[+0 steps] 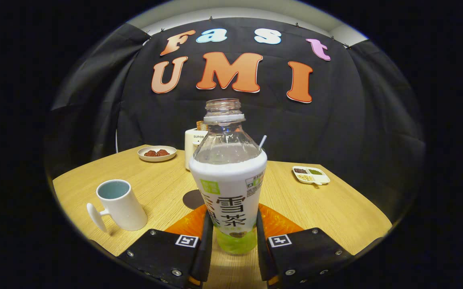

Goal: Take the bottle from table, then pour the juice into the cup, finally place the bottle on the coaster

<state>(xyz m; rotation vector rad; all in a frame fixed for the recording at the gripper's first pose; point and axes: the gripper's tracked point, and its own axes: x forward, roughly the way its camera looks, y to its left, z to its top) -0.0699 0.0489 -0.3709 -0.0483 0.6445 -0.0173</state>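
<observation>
Now you are looking over the wooden table (pixel 327 208), the largest thing ahead of you, which is spreading out beyond the fingers on both sides. Your gripper (pixel 231 237) is grasping the bottle (pixel 229 180): both fingers are pressing on its lower part, one on each side, so the bottle is standing upright between them. It is carrying no cap, its wide label is covering the body, and greenish liquid is showing at the bottom, just between the fingers.

Behind the bottle base, an orange coaster (pixel 277 222) is lying flat on the table, and you are seeing its edges on both sides of the bottle. A dark round mat (pixel 193 199) is lying just beside it, partly hidden by the bottle.

To the left of the fingers, the white cup (pixel 120 204) is standing on the table, well apart from the bottle, with its handle pointing away from it.

Farther back, a white appliance (pixel 193 146) is standing behind the bottle. Near it, a small plate (pixel 157 153) is holding dark red pieces. On the other side, a small divided dish (pixel 311 175) is holding grains in its compartments.
</observation>
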